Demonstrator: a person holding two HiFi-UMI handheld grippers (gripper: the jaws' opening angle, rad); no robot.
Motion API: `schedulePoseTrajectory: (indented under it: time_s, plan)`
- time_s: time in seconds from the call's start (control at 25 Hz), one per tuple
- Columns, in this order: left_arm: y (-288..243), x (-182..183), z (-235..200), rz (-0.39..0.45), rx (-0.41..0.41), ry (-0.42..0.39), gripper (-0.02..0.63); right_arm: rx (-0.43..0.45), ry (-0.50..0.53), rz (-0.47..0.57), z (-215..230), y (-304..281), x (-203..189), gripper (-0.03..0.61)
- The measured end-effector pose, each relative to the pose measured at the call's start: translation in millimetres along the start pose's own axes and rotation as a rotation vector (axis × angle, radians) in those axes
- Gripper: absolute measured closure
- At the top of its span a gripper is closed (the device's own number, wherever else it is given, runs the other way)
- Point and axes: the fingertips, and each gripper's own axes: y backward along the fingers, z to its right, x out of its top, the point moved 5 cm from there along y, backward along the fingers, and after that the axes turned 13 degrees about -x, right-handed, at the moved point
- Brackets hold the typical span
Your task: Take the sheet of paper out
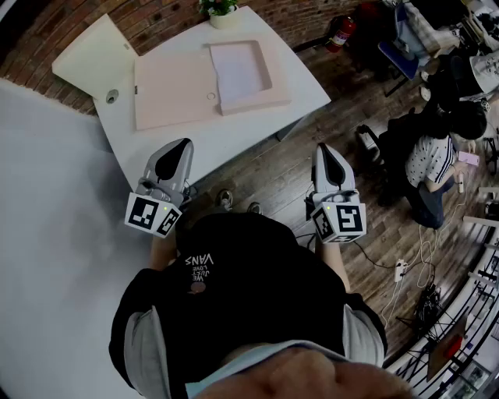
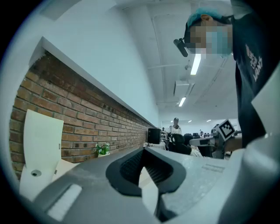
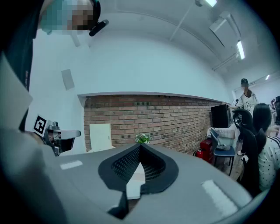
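Left claw (image 1: 182, 146): held out in front of the torso, pointing roughly level toward the tabletop (image 1: 222, 144), its tip over the near edge. The forearm is tucked close to the body, and the hand is mostly hidden behind the marker cube (image 1: 151, 215). In the left gripper view the left claw (image 2: 143, 151) is pressed together at the tip with nothing between the pads.

Right claw (image 1: 324, 150): held at a similar height and parallel to the left, well apart from it. It points forward over the wooden floor (image 1: 273, 175), to the right of the tabletop's near corner. In the right gripper view the right claw (image 3: 140, 147) is likewise pressed together and empty.

Sheet of paper (image 1: 238, 68): lies flat inside the tray half of an open pink folder case (image 1: 173, 90) on the far part of the tabletop, well apart from both claws. The case's lid lies opened flat to the left of the tray.

Surroundings: a potted plant (image 1: 219, 11) stands at the far edge of the tabletop, against the brick wall (image 1: 47, 31).
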Motion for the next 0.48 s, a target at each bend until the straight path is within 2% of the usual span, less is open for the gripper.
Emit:
schedulePoseTrajectory:
  time_s: [0.48]
  plan:
    - [-8.5, -10.4, 34.4, -0.001, 0.064, 0.009, 0.614, 0.103, -0.05, 0.024, 26.7, 8.0, -2.6, 0.578]
